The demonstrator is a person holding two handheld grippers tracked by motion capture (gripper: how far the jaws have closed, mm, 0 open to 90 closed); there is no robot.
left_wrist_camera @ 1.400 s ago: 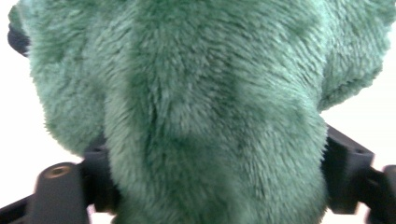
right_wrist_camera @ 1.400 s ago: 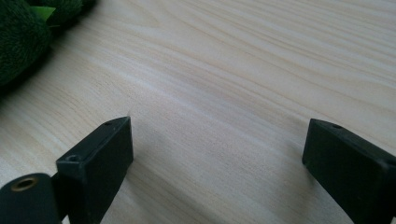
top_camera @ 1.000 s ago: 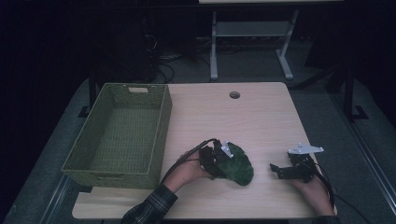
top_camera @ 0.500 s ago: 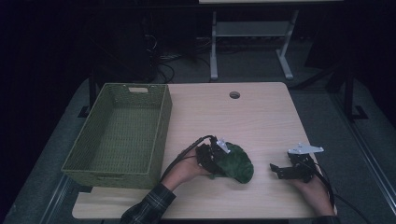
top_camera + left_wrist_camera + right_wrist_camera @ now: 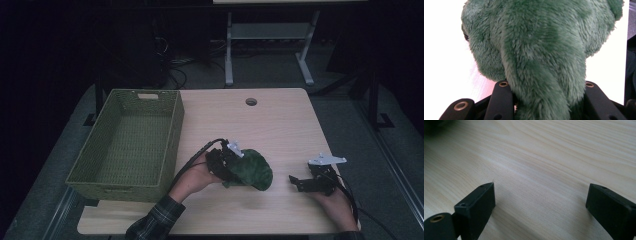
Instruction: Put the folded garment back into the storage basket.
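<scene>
Two grippers noted: my left gripper [image 5: 231, 165] has its fingers pinching the green plush toy [image 5: 251, 169]; my right gripper [image 5: 296, 183] rests on the tabletop [image 5: 280, 125], fingers spread.

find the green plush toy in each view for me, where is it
High view: green plush toy lies low centre on the table, right of the basket.
Left gripper view: it fills the middle, clamped between the jaws.
Right gripper view: not identifiable.
Shared landmark: the pale wood table.
</scene>
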